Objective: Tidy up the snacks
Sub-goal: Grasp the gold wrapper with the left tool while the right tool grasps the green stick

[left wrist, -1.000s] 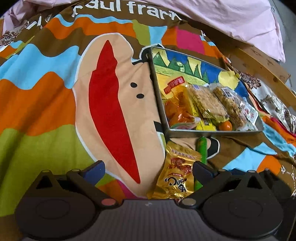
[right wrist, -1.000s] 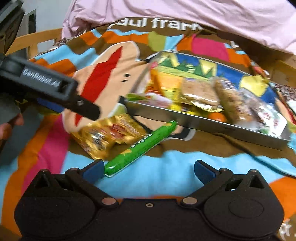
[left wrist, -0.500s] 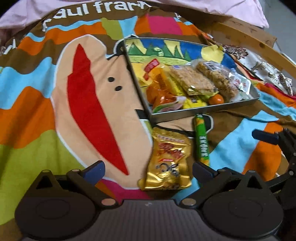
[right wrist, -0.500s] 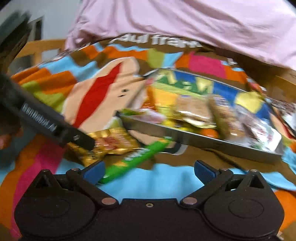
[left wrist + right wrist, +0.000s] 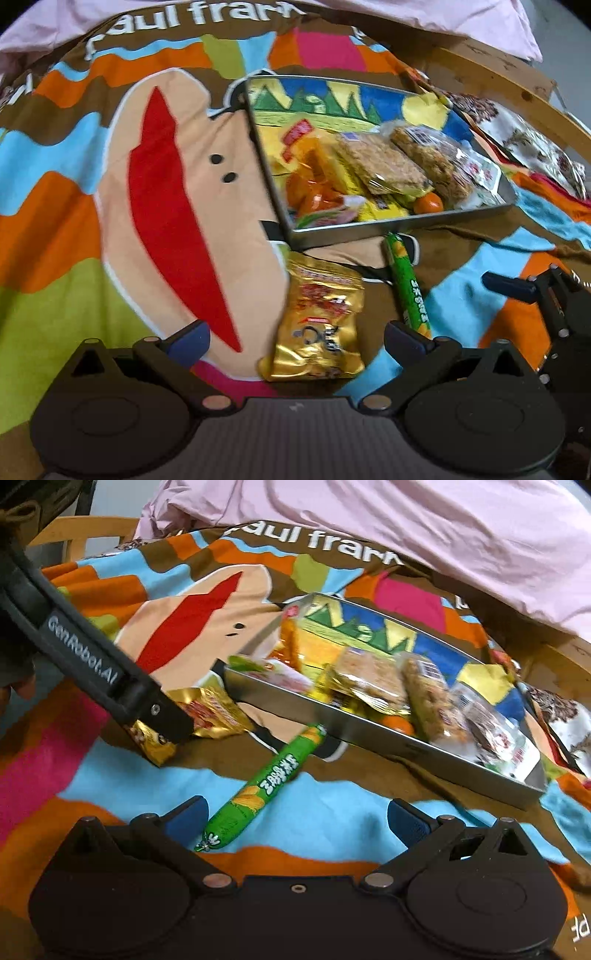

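Right tongs [image 5: 295, 812]: released, jaws standing wide, holding nothing, hovering over the bedspread [image 5: 332, 812]. Left tongs [image 5: 295, 336]: likewise released and empty.

Green stick [image 5: 264, 786] is lying on the bedspread just ahead of the right tongs. Its near, crimped end is sitting just inside the left fingertip [image 5: 184, 814]; it is not centred in the gap. Long axis is running from near-left to far-right, far end touching or almost touching the near wall of the tin [image 5: 369, 734]. In the right view it is crossing the jaw line at a slant, so a closing pinch would be meeting it obliquely near one end.

Gold bag [image 5: 319, 319] is lying flat directly ahead of the left tongs, roughly centred between the fingers, long axis pointing away toward the tin's near-left corner. In the left view the stick is lying to the right of the bag, near the right fingertip [image 5: 404, 338].

Judgement: right tongs are nearer the stick, left tongs nearer the bag. For the stick, the right tongs would be needing a shift left and a twist to bring the jaws square across its axis.

Tin is already holding several wrapped snacks; bag and stick are both outside it, near its front wall.
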`<state>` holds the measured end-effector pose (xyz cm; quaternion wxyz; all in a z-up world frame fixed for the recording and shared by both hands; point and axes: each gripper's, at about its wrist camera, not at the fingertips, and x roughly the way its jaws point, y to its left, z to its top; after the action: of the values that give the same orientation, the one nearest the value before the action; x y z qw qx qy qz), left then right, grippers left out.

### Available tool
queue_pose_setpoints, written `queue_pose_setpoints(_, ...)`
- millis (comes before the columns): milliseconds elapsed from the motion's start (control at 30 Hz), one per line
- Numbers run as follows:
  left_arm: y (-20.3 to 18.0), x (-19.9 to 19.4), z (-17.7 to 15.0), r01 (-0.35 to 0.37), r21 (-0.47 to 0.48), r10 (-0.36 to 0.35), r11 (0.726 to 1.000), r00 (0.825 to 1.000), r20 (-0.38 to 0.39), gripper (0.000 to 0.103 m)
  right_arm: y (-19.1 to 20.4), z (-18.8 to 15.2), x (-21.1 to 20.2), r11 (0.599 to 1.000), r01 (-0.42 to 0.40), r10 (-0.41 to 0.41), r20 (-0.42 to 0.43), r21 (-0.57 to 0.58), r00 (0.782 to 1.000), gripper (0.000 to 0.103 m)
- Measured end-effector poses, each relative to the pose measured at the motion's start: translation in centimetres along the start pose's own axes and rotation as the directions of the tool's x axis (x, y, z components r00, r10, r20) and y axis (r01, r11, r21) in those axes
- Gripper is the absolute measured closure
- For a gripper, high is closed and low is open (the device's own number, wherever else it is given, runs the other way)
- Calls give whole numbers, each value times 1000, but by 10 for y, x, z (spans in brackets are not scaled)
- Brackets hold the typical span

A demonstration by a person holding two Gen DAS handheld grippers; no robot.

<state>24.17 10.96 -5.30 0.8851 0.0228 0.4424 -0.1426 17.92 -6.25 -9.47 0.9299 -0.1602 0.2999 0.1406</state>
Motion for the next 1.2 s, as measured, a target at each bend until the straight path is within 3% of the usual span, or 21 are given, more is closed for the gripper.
queue_pose_setpoints(167, -17, 11, 2, -38, 85, 40, 996, 999, -17, 1, -5, -2, -3, 1000, -22, 21, 14, 10, 1000, 1)
queue_pose_setpoints(233, -21, 16, 3, -52, 112, 56, 992, 998, -32, 8, -6, -1, -2, 999, -35, 34, 18, 12, 999, 1)
queue_pose_setpoints(433, -36, 22, 3, -53, 194, 62, 980, 997, -40, 31, -8, 3, 2, 994, -107, 107, 38, 6, 994, 15)
queue_pose_setpoints(500, -38, 24, 4, -49, 198, 58, 979, 997, -42, 33, -8, 6, 7, 990, -140, 140, 34, 2, 990, 27)
queue_pose_setpoints(800, -32, 25, 6, -44, 122, 51, 992, 997, -54, 47, -19, 11, 16, 963, -247, 251, -25, 103, 968, 67)
queue_pose_setpoints(933, -33, 20, 3, -55, 63, 60, 997, 996, -67, 47, -32, 10, 9, 942, -281, 292, -36, 181, 956, 75)
queue_pose_setpoints(1067, -40, 12, -3, -26, -10, 25, 1000, 996, -83, 47, -49, 6, -5, 911, -329, 352, -51, 249, 935, 80)
queue_pose_setpoints(1200, -54, 0, -16, -22, -33, 19, 999, 995, -93, 47, -61, -2, -26, 898, -361, 389, -72, 252, 918, 83)
